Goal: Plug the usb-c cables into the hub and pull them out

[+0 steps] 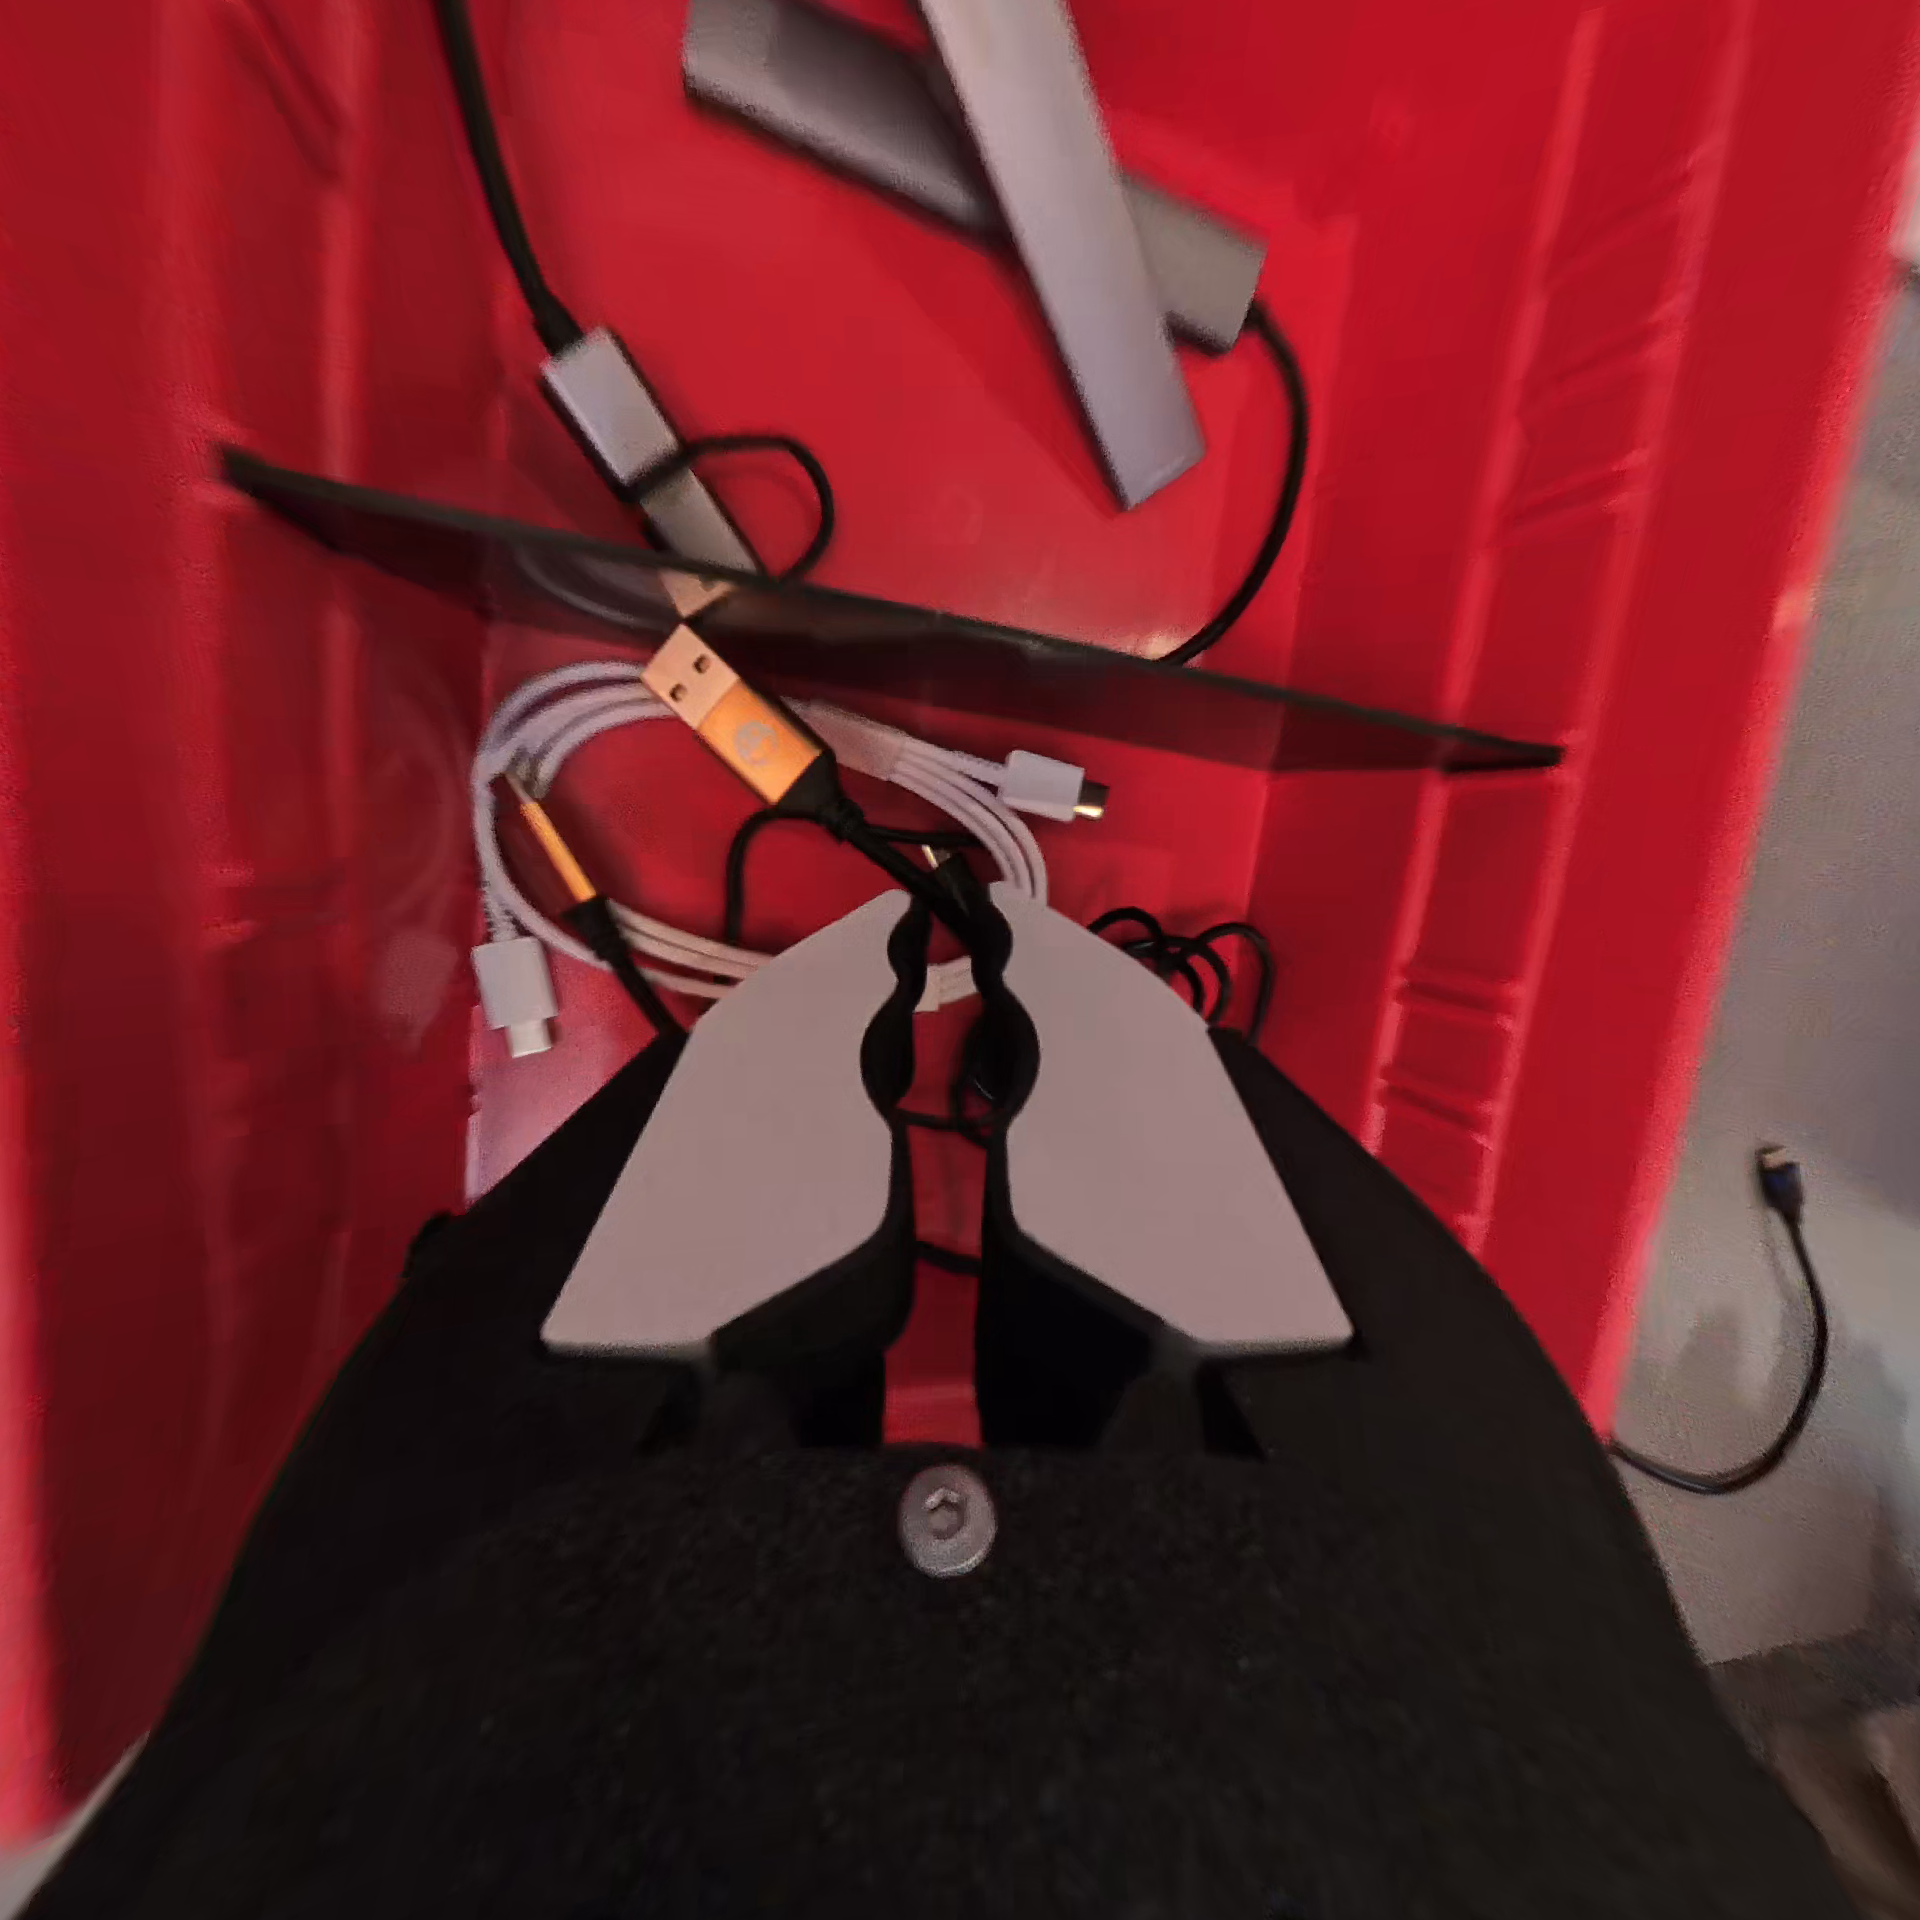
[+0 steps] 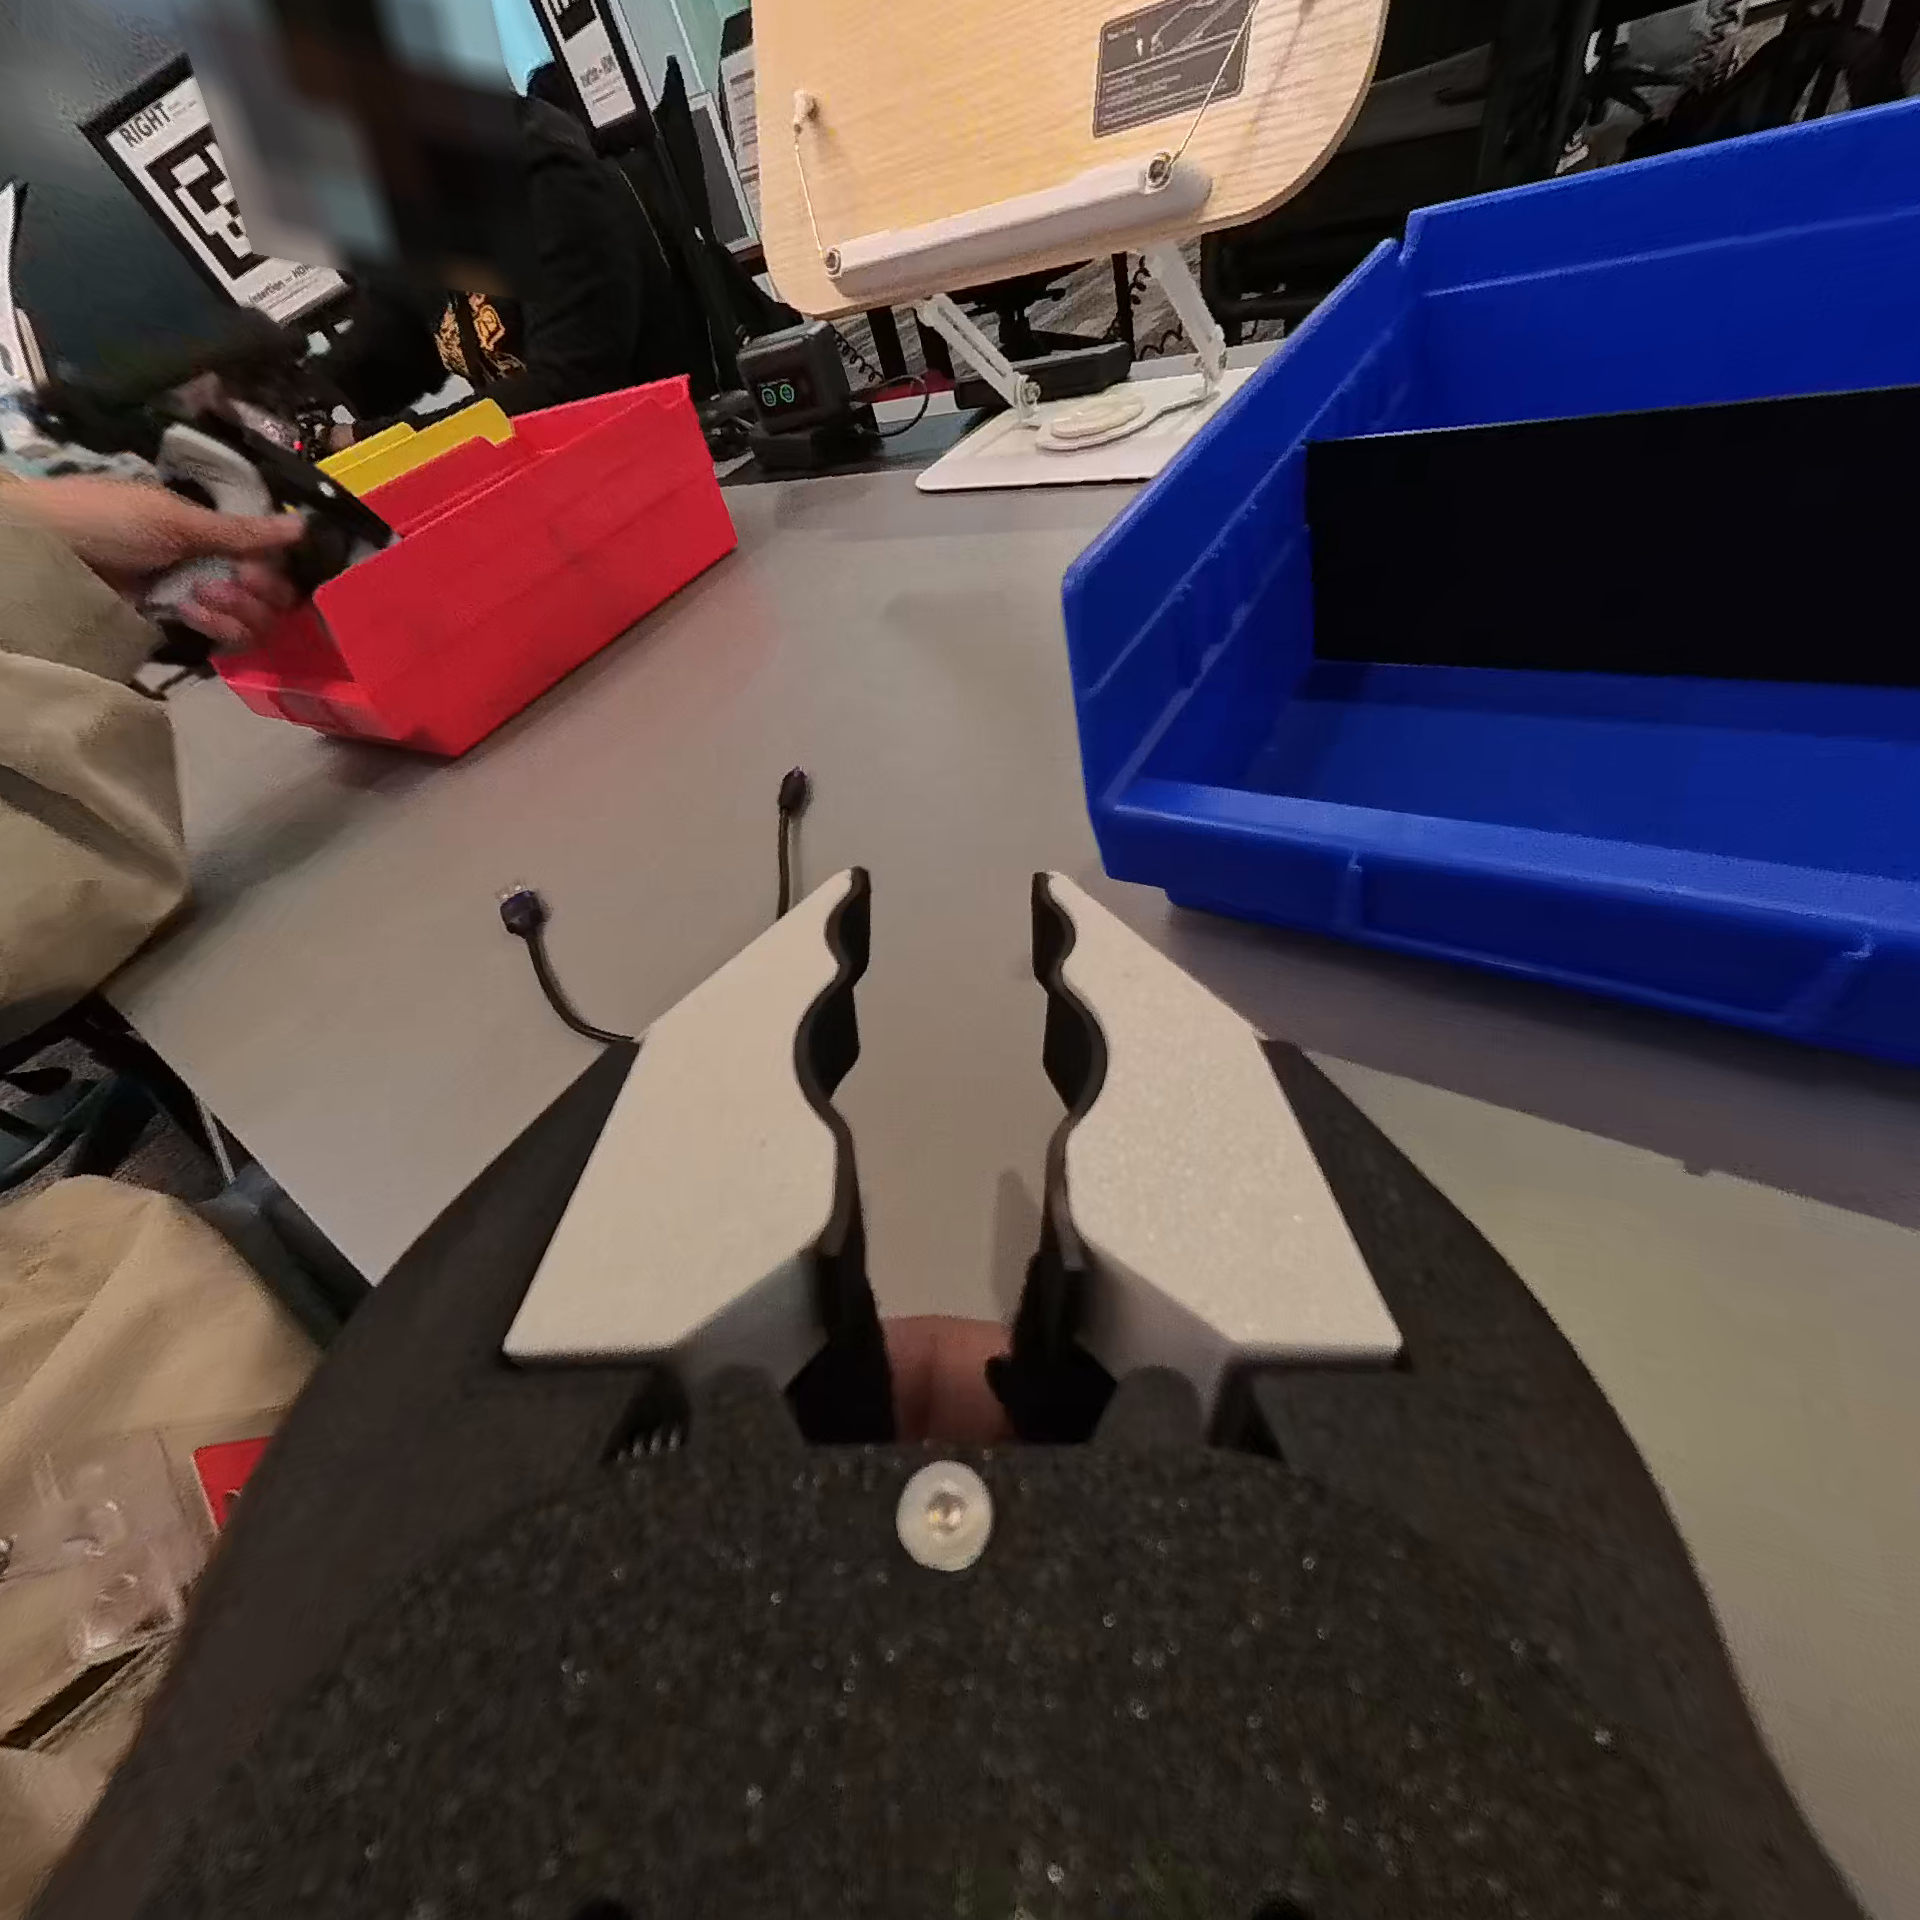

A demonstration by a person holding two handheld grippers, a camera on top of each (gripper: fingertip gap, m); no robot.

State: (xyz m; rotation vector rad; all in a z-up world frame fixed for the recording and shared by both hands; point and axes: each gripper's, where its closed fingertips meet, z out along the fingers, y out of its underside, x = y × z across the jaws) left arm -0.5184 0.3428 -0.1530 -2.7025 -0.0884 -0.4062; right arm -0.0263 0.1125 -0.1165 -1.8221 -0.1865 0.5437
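Only left wrist view, hubs [image 1: 1049,249], right wrist view, blue bin [image 2: 1226,665]

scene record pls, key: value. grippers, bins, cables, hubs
left hand-held gripper: inside the red bin, shut on black cable with orange plug
right hand-held gripper: open, holding nothing, over the grey table
hubs: two grey bars crossed, beyond the black divider
white cable: coiled, near side of divider
blue bin: on table, black divider inside, front section bare
loose cable: dark, on table between the bins, both ends free
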